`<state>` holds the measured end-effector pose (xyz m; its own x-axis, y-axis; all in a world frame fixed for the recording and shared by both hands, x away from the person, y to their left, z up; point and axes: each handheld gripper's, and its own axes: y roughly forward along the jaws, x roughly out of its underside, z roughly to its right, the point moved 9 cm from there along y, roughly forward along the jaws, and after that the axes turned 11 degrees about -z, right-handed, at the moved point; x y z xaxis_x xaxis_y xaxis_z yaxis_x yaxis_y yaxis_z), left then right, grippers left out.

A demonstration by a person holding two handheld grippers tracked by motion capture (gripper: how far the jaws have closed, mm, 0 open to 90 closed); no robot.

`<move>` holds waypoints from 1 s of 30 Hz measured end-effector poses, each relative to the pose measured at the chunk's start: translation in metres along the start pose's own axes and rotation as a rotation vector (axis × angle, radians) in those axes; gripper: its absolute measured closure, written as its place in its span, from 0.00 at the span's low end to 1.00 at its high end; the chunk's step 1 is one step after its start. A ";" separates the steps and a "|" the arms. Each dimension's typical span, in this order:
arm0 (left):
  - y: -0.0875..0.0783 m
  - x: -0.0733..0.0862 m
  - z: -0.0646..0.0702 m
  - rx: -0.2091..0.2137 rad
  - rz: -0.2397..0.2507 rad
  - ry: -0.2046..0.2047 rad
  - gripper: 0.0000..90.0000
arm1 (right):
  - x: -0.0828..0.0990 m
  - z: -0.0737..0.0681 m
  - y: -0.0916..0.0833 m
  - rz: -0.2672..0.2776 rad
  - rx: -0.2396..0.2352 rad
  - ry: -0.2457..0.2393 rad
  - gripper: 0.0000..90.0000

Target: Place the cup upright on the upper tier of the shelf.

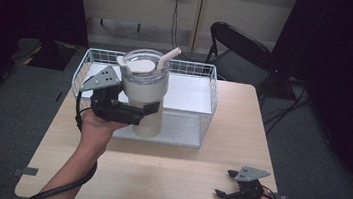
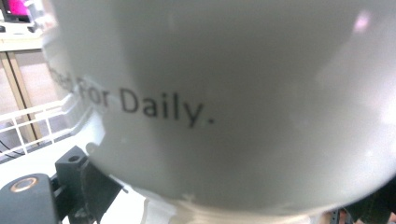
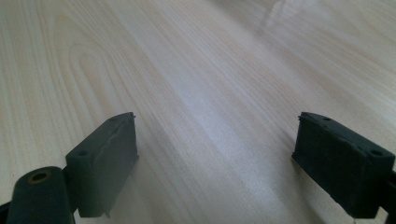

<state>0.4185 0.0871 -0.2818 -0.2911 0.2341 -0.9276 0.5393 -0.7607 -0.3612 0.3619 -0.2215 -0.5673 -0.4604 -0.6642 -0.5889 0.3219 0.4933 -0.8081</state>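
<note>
The tumbler (image 1: 147, 96) stands upright, long axis vertical, clear lid on top w/ a straw (image 1: 168, 57) tilting up and to the right in the high view. It sits over the front part of the white wire basket (image 1: 202, 72), lower body narrower than the wide upper cup; can't tell if its base rests on the basket's floor or is lifted just off it. The left hand-held gripper (image 1: 144, 112) comes in from the left, level w/ the step between the cup and the narrow base, jaws clamped on the tumbler from either side. In the left gripper view the tumbler wall (image 2: 224, 93) is very close and blurred; the printed text is cut off, only "...For Daily." reads, and the jaws are mostly hidden under the cup's bulge. The right hand-held gripper (image 1: 227, 184) is at the near right corner of the table (image 1: 175, 180), well apart from the tumbler, jaws wide apart w/ nothing between them; the right gripper view shows bare wood grain between the pads (image 3: 343, 161).
</note>
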 end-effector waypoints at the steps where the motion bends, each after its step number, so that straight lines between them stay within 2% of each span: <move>1: 0.000 -0.001 -0.001 -0.001 0.001 -0.005 0.10 | 0.000 0.000 0.000 0.000 -0.001 0.000 0.14; 22: -0.002 -0.028 -0.015 -0.020 -0.019 -0.001 0.10 | 0.000 0.000 0.000 0.001 -0.001 -0.001 0.14; 30: -0.001 -0.038 -0.020 -0.027 -0.009 -0.009 0.10 | 0.000 0.000 0.000 0.002 -0.001 -0.002 0.14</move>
<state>0.4448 0.0913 -0.2478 -0.3029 0.2360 -0.9233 0.5574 -0.7420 -0.3725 0.3619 -0.2216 -0.5672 -0.4582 -0.6642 -0.5907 0.3217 0.4956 -0.8068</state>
